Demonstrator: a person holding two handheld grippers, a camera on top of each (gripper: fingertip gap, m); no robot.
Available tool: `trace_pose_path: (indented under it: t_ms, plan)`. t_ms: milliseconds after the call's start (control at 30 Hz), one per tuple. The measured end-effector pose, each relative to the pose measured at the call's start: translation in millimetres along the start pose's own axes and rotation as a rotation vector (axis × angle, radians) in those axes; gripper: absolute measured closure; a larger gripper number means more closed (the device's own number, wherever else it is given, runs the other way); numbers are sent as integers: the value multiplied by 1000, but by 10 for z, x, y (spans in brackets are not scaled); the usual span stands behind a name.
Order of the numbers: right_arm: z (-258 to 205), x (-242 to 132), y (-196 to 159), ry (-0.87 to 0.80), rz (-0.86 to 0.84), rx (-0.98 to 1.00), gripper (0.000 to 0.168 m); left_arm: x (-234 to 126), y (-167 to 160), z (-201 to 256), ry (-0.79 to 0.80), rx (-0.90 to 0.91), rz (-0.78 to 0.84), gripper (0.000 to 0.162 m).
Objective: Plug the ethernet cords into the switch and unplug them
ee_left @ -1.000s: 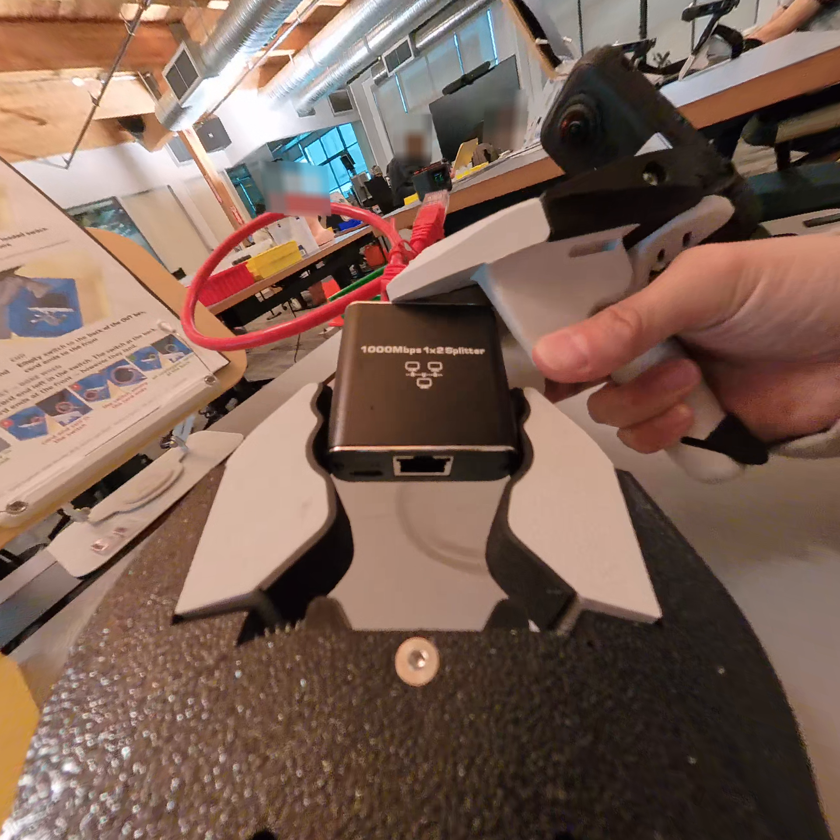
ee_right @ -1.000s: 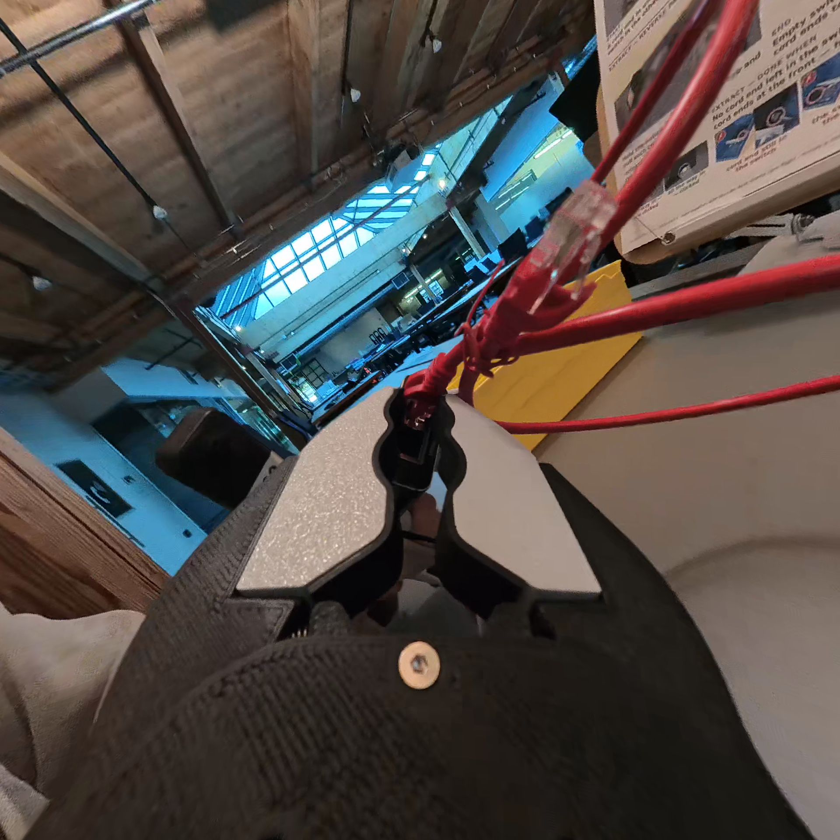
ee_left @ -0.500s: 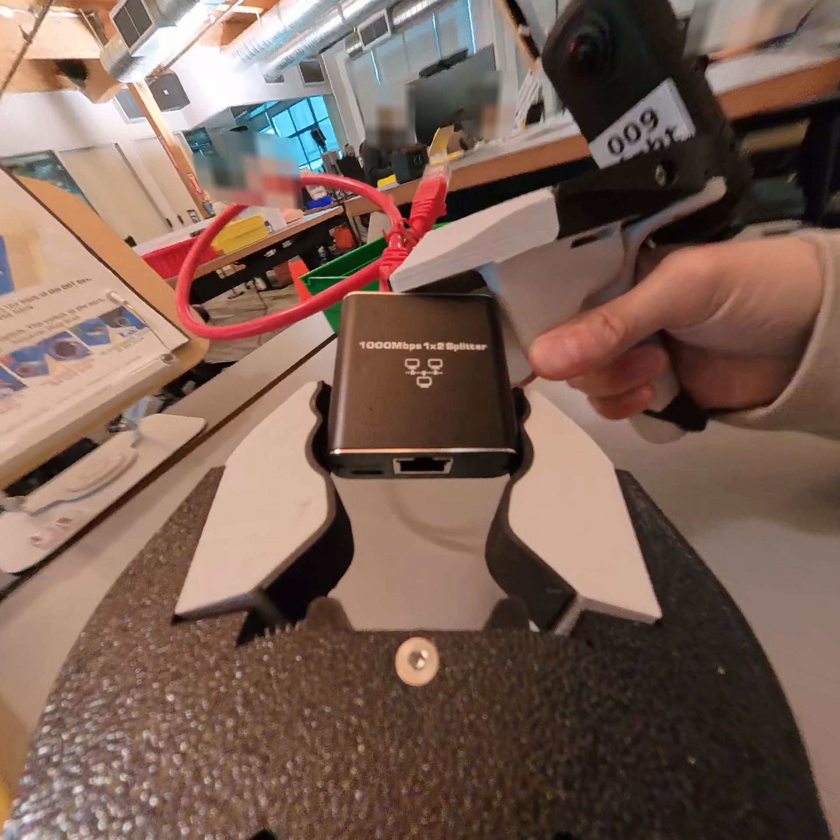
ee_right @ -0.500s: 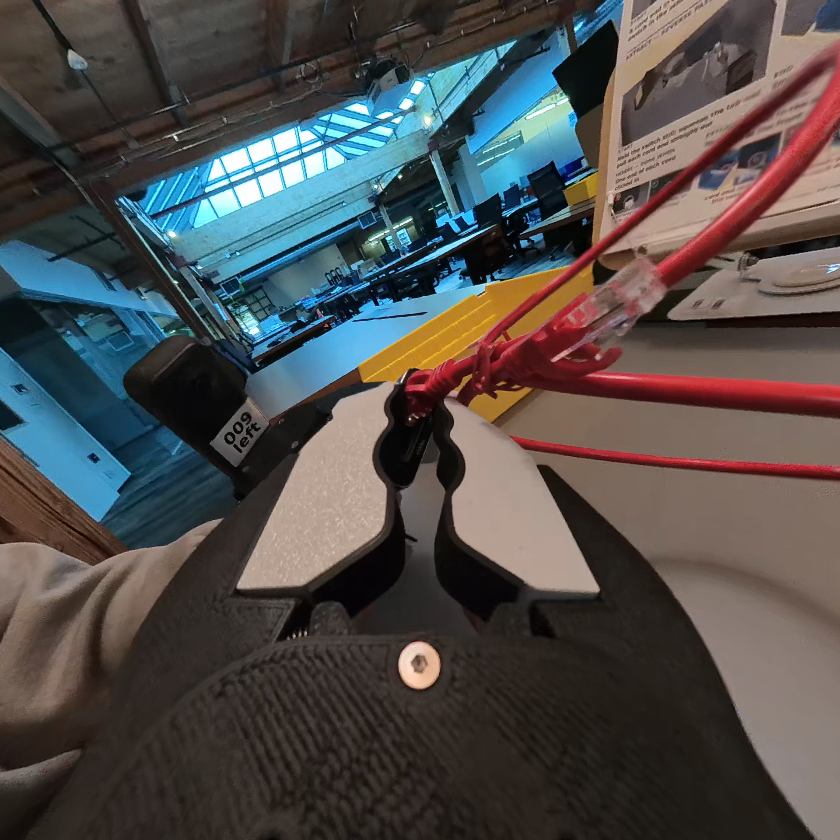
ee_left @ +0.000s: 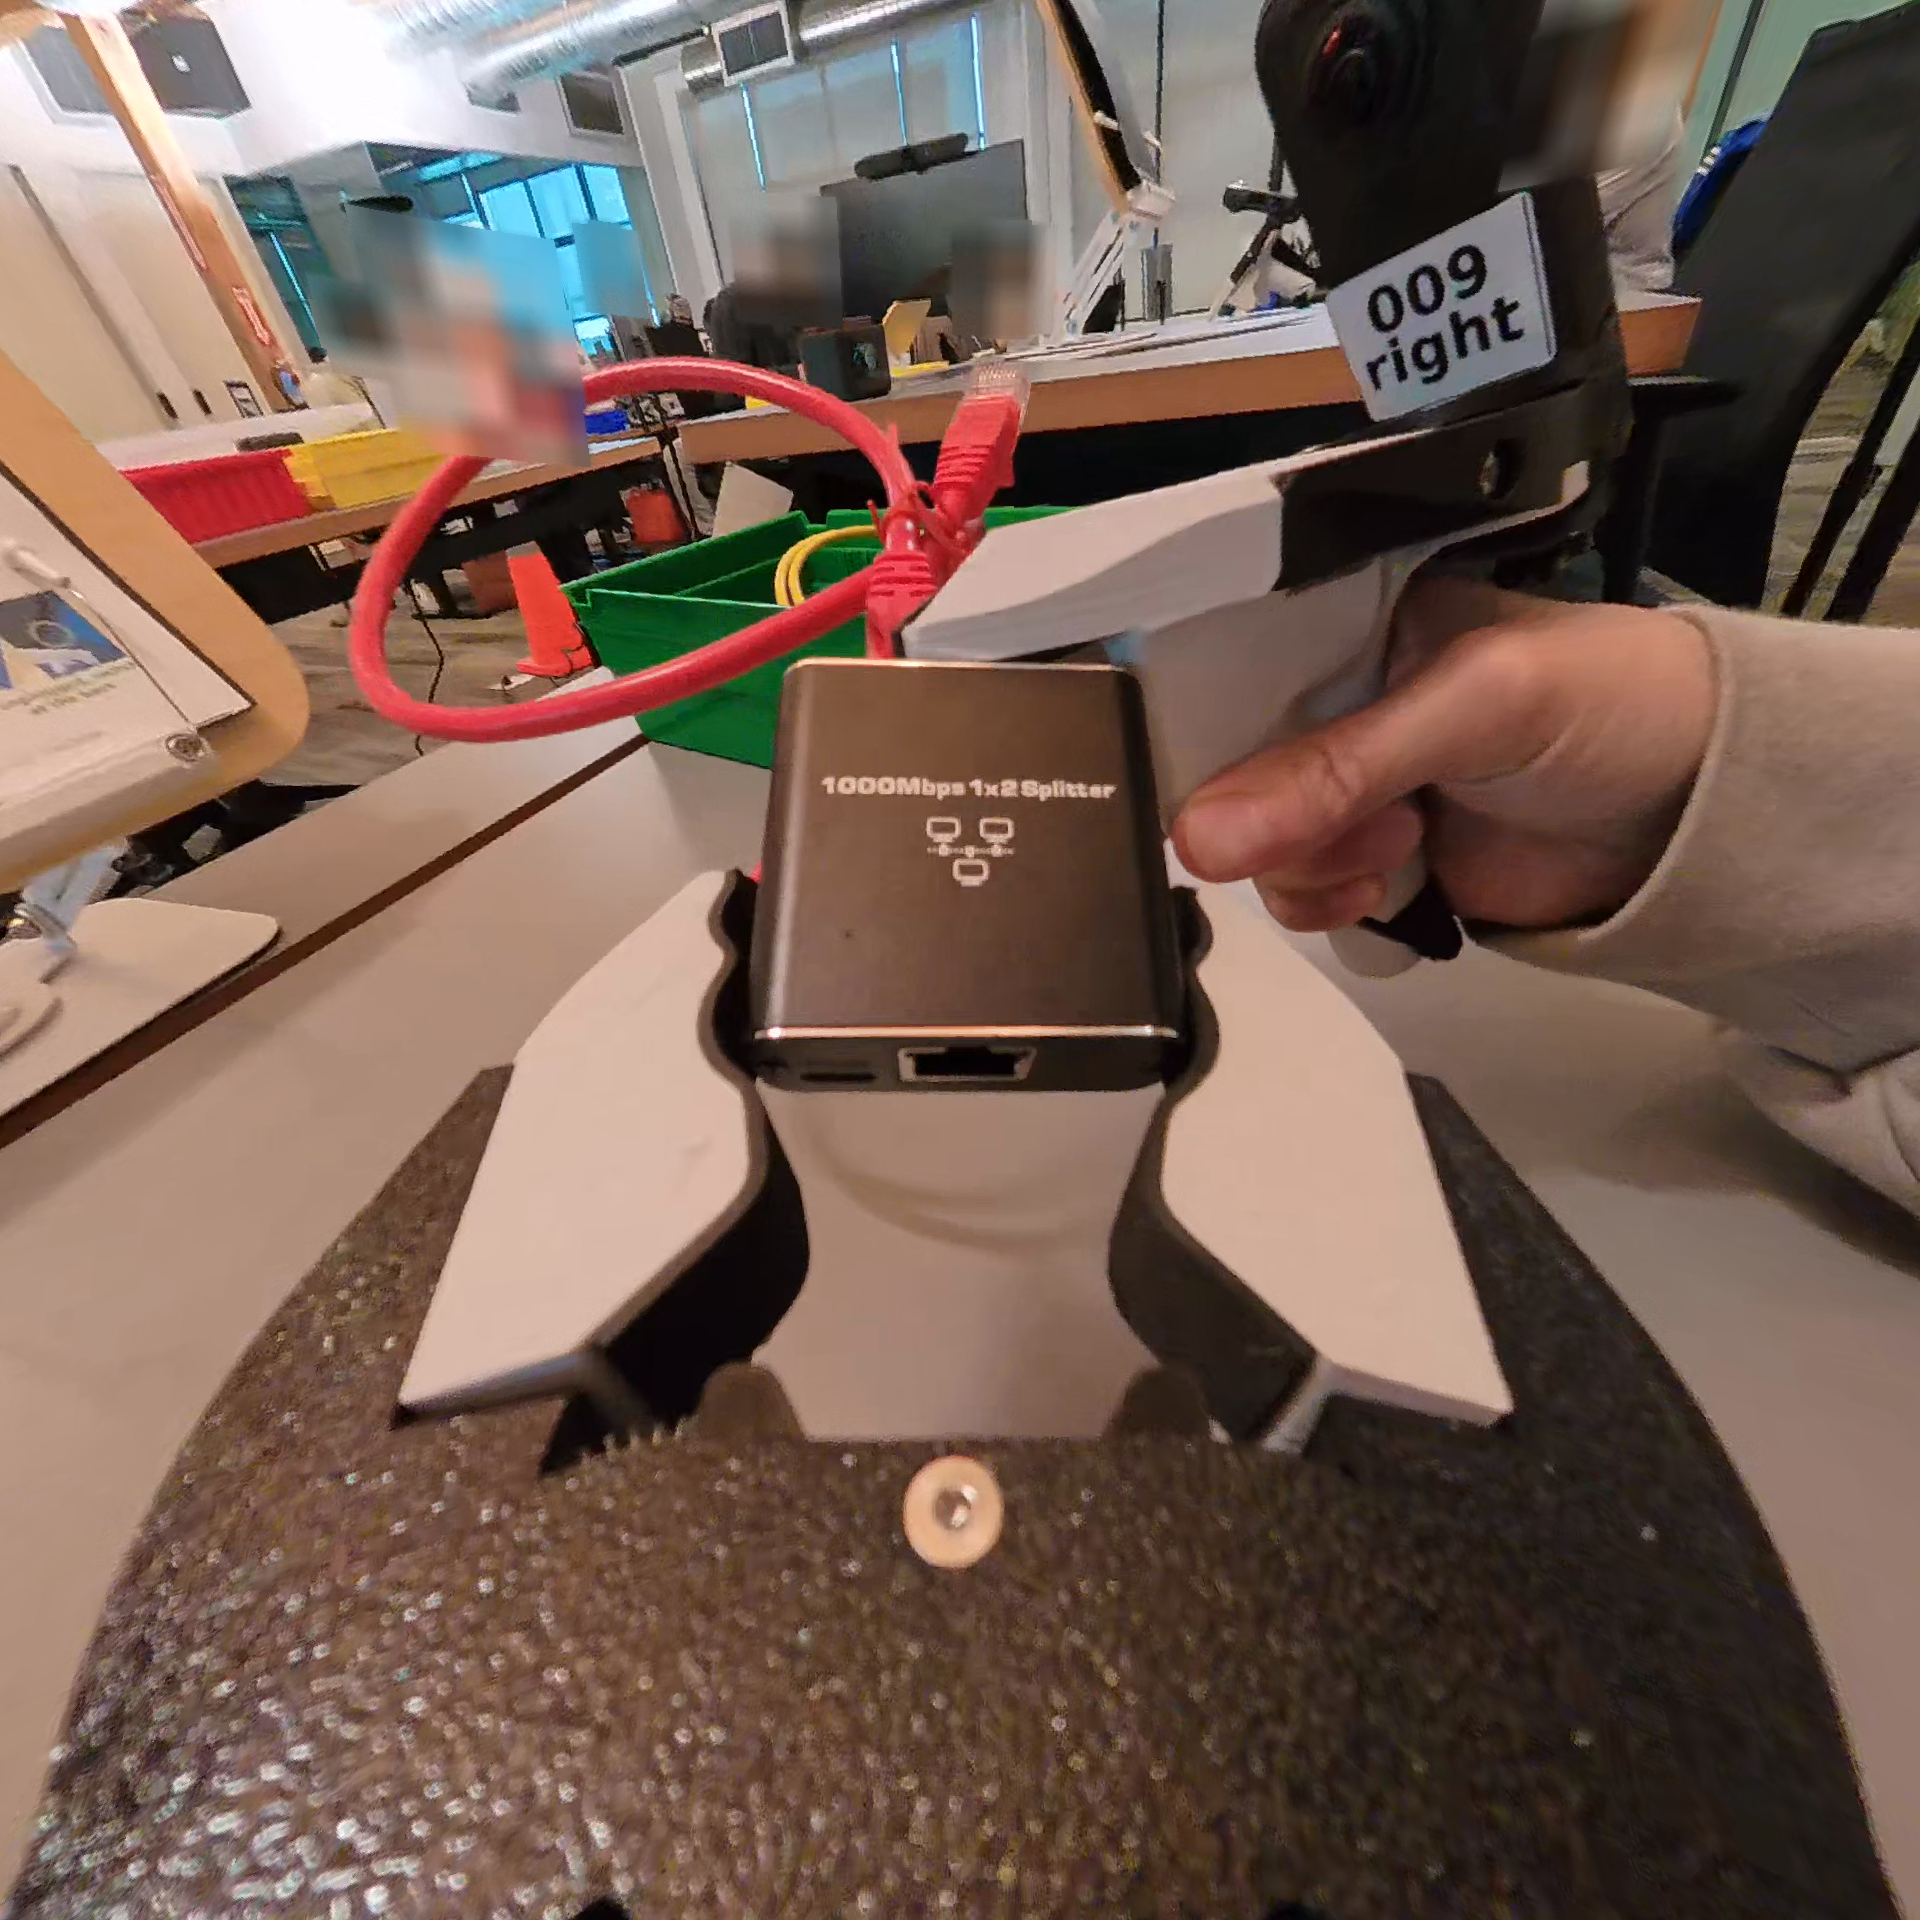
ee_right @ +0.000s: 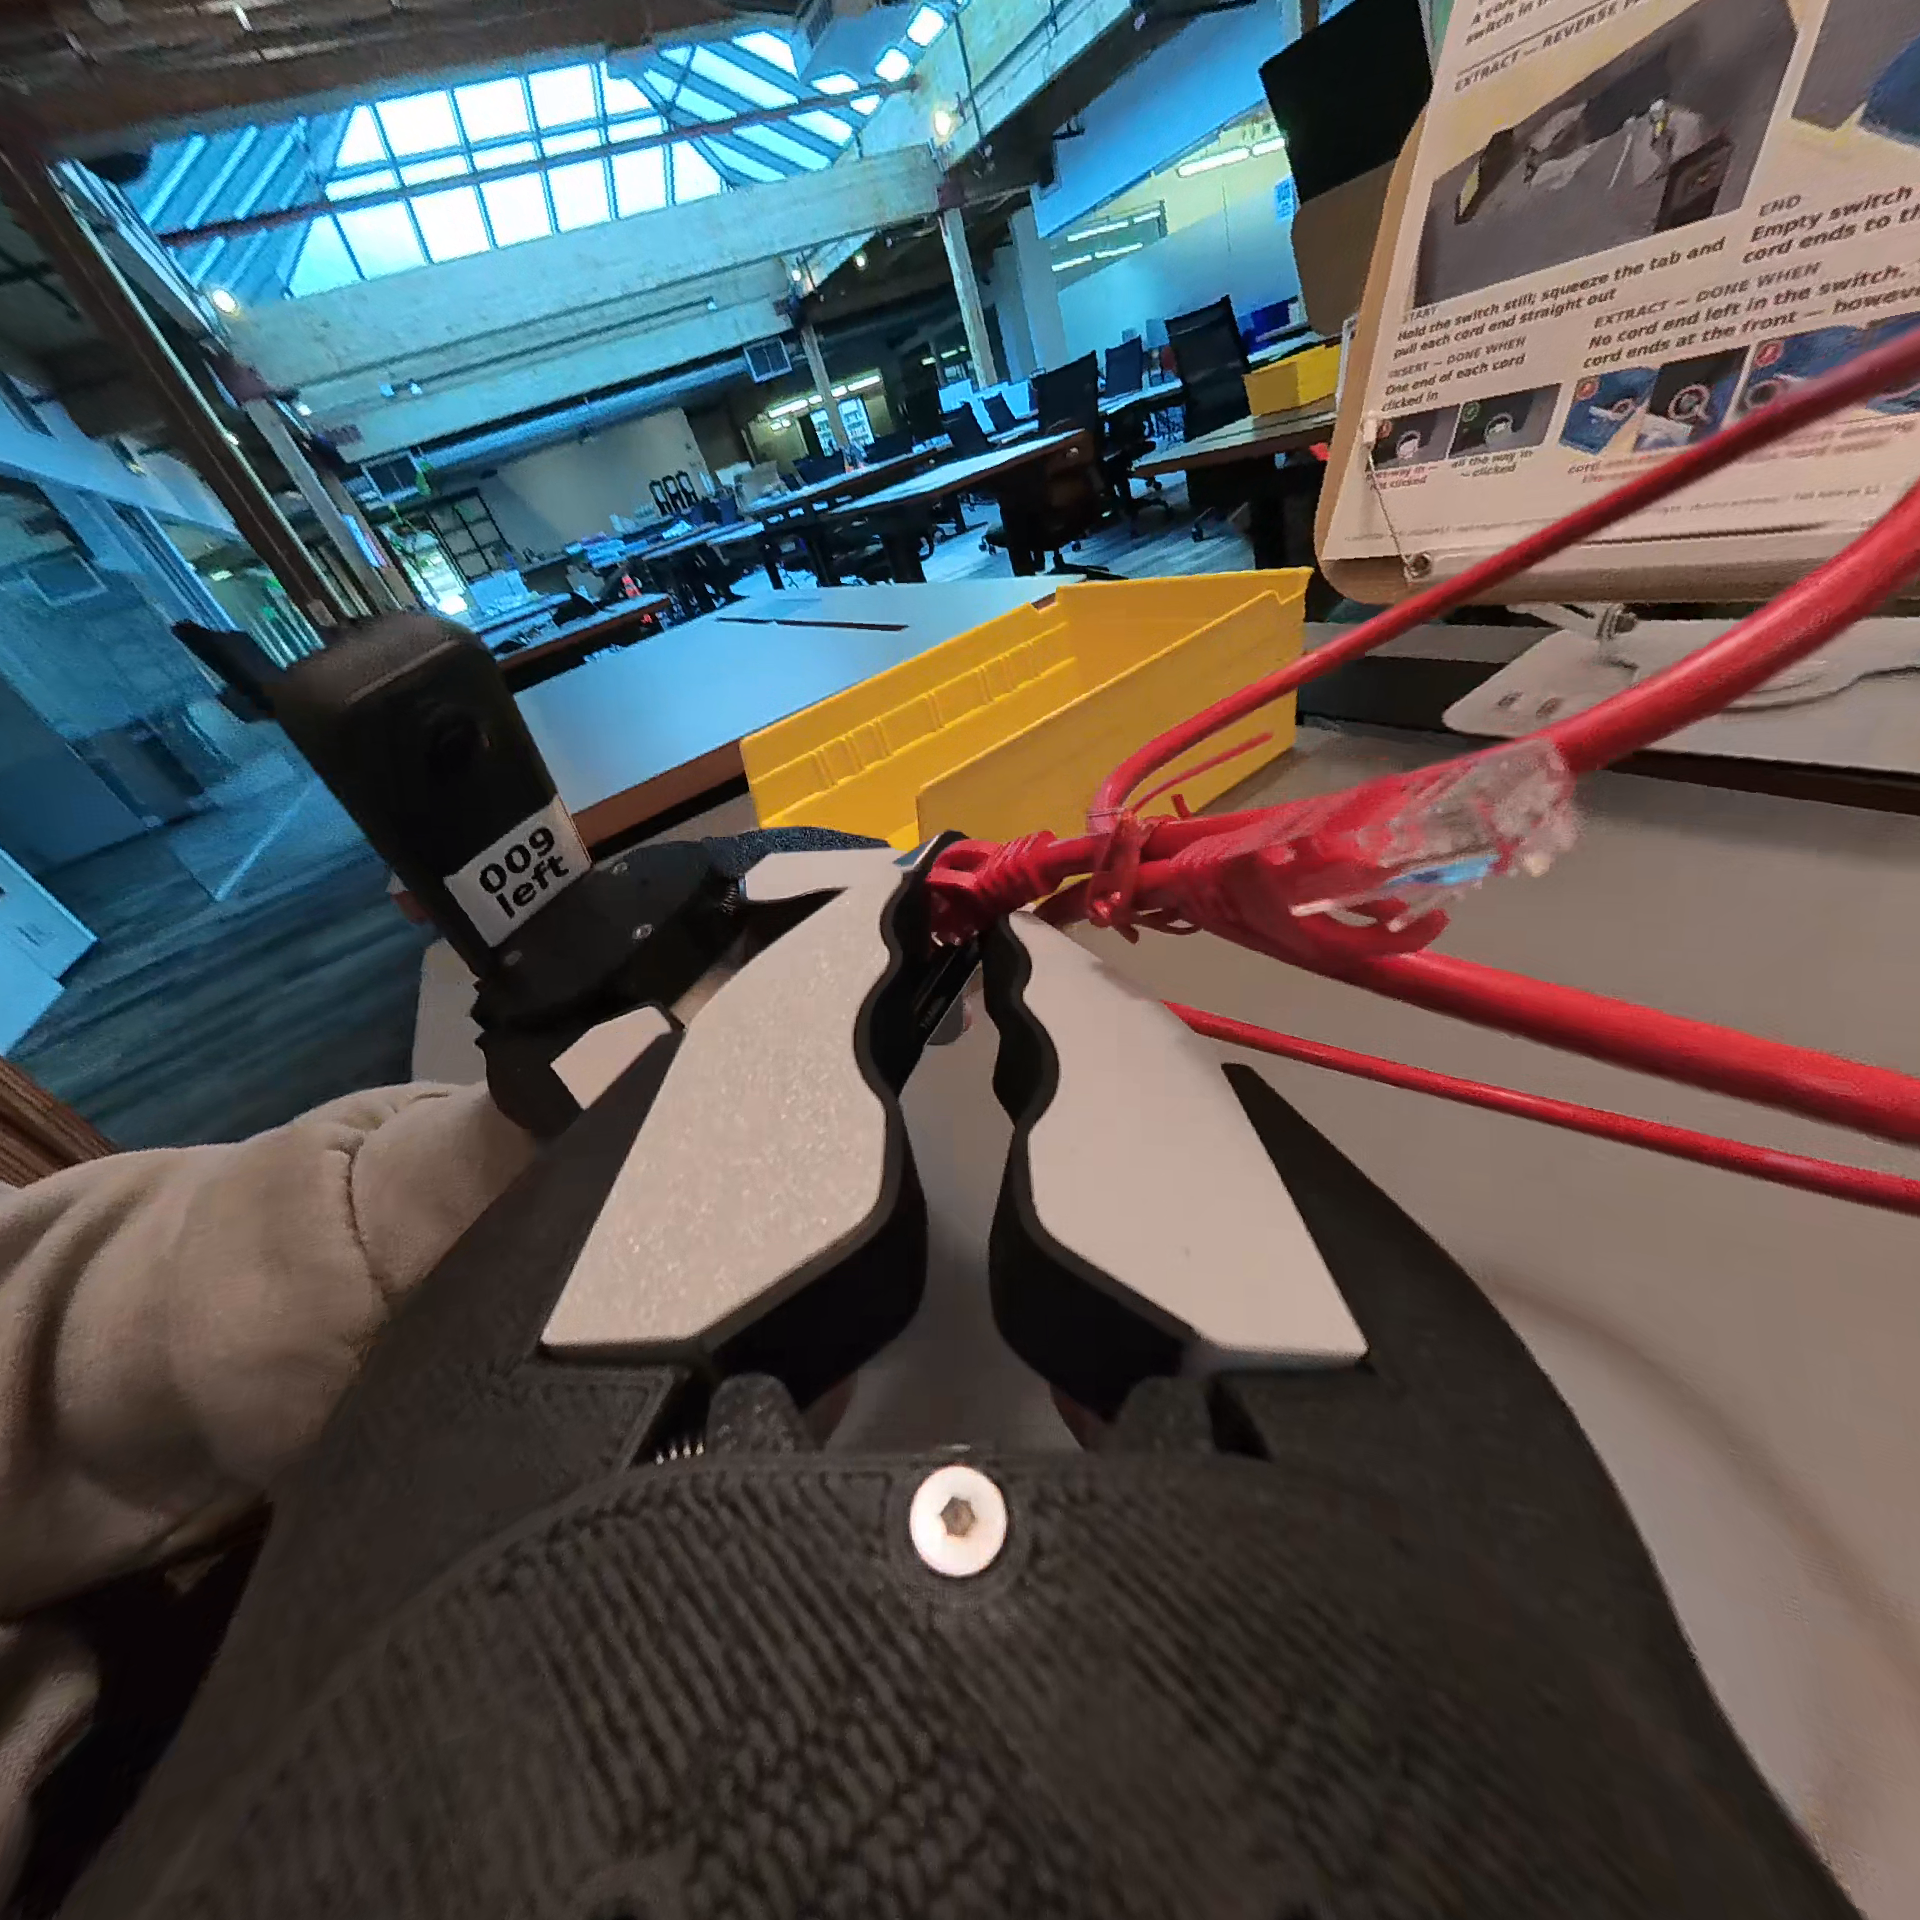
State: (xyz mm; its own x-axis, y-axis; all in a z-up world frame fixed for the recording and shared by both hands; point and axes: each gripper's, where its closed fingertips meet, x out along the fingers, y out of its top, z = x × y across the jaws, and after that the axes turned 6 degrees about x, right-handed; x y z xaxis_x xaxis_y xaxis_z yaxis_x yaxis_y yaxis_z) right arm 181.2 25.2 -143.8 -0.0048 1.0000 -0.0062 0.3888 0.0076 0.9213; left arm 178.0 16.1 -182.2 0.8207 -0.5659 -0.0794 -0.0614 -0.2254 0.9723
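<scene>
My left gripper [ee_left: 961,904] is shut on the black switch [ee_left: 956,831] and holds it above the grey table, its near port [ee_left: 966,1062] empty. My right gripper [ee_left: 935,623] meets the switch's far end from the right. In the right wrist view it [ee_right: 961,935] is shut on one end of the red ethernet cord [ee_right: 997,873], right against the switch's edge. Whether that plug sits in a port is hidden. The cord's other plug [ee_right: 1455,842], clear-tipped, hangs free, tied beside the held end. The cord loops up and left [ee_left: 416,644].
A yellow bin [ee_right: 1039,707] lies on the table [ee_right: 1558,1351] beyond the grippers. A green bin [ee_left: 707,644] with a yellow cord stands behind the switch. An instruction board on a stand [ee_right: 1662,312] leans at the table's side, also in the left wrist view [ee_left: 104,675]. Only a small space, under 4 cm, lies between the two pairs of fingers.
Both grippers have tipped down together, so more table and less ceiling shows. The free plug has swung lower. Both grips are unchanged.
</scene>
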Motion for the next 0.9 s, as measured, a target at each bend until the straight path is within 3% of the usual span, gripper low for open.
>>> trace_pose_path:
  t_ms: [167, 300, 500, 667, 767, 900]
  plan:
    - [-3, -6, -8, -29, -33, -67, 156, 3, -20, 5, -5, 6, -10, 88]
    - [2, -19, 9, -48, -35, -107, 157, 12, 23, 54, -65, -103, 29, 88]
    - [-29, -7, 3, 34, 11, 20, 156, -23, -13, -40, 39, 114, -50, 88]
    - [-14, 12, -6, 24, -3, 15, 157, -28, -17, -40, 26, 74, -31, 88]
    - [-19, 22, -39, 38, -5, 34, 156, -53, -76, -109, 90, 230, -108, 88]
    - [-17, 52, -35, 5, -32, -20, 156, -64, -73, -88, 48, 132, -74, 88]
